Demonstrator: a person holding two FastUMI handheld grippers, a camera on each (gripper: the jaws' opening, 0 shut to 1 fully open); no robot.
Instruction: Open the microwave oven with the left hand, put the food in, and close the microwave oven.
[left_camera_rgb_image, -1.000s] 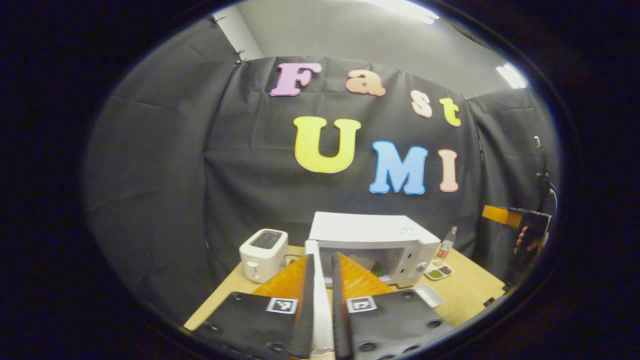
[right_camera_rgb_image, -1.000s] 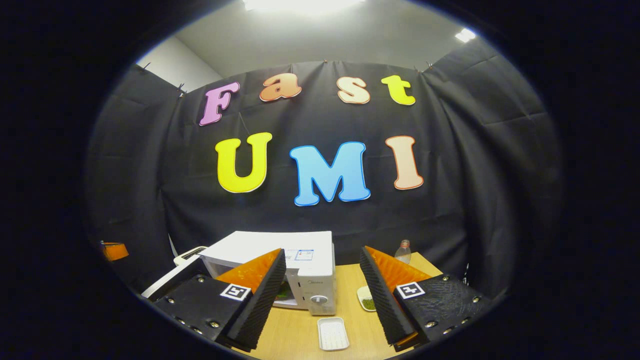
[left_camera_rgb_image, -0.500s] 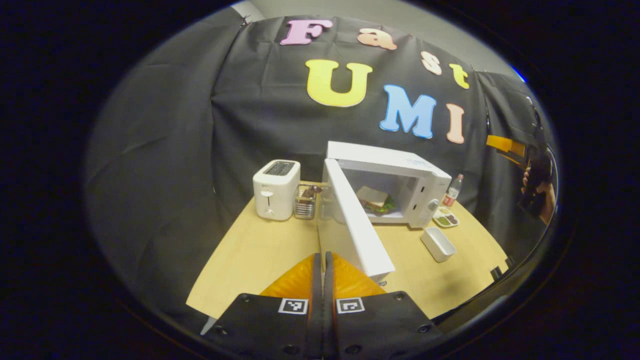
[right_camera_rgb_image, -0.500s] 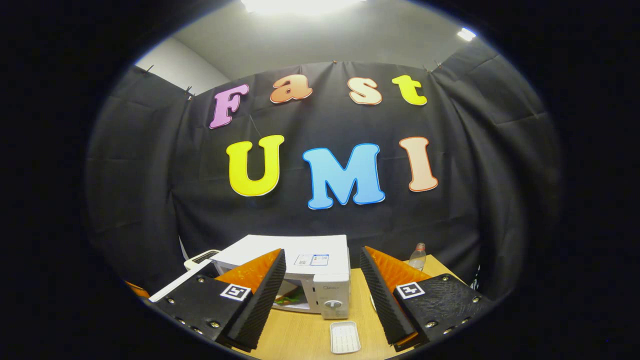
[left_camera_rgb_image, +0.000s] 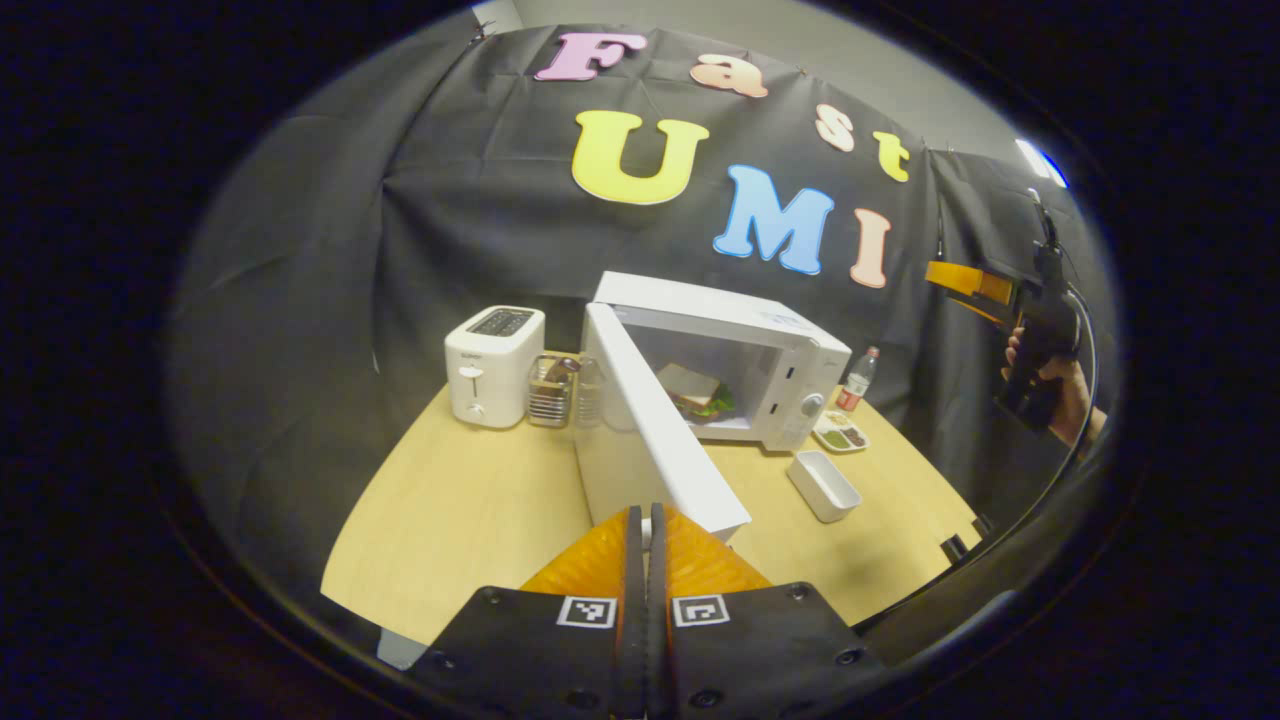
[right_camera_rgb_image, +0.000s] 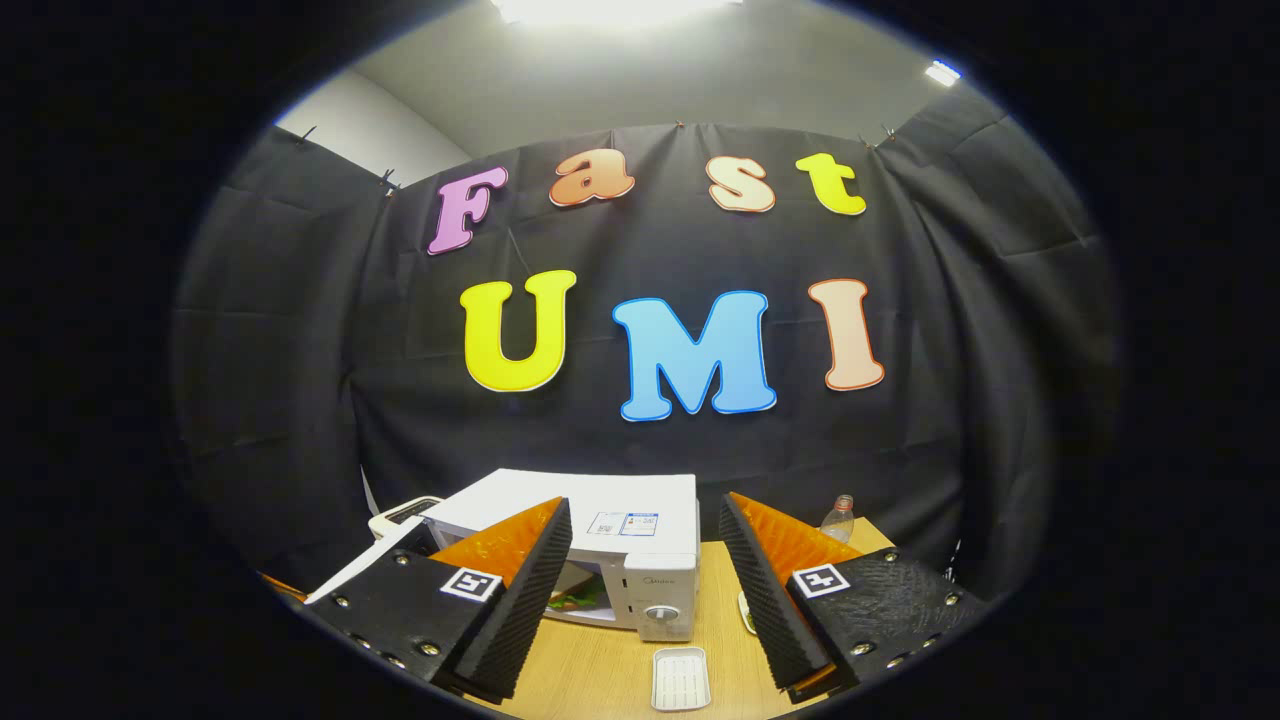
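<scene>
Above table (left_camera_rgb_image: 480, 500), left claw (left_camera_rgb_image: 641, 530) closed.

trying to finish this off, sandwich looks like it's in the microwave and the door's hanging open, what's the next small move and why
Probably bring the left gripper, its fingers closed together, against the outer face of the open door and push it toward the microwave. The sandwich already sits inside, so closing looks like the step left. The right gripper is open and holds nothing.
</scene>
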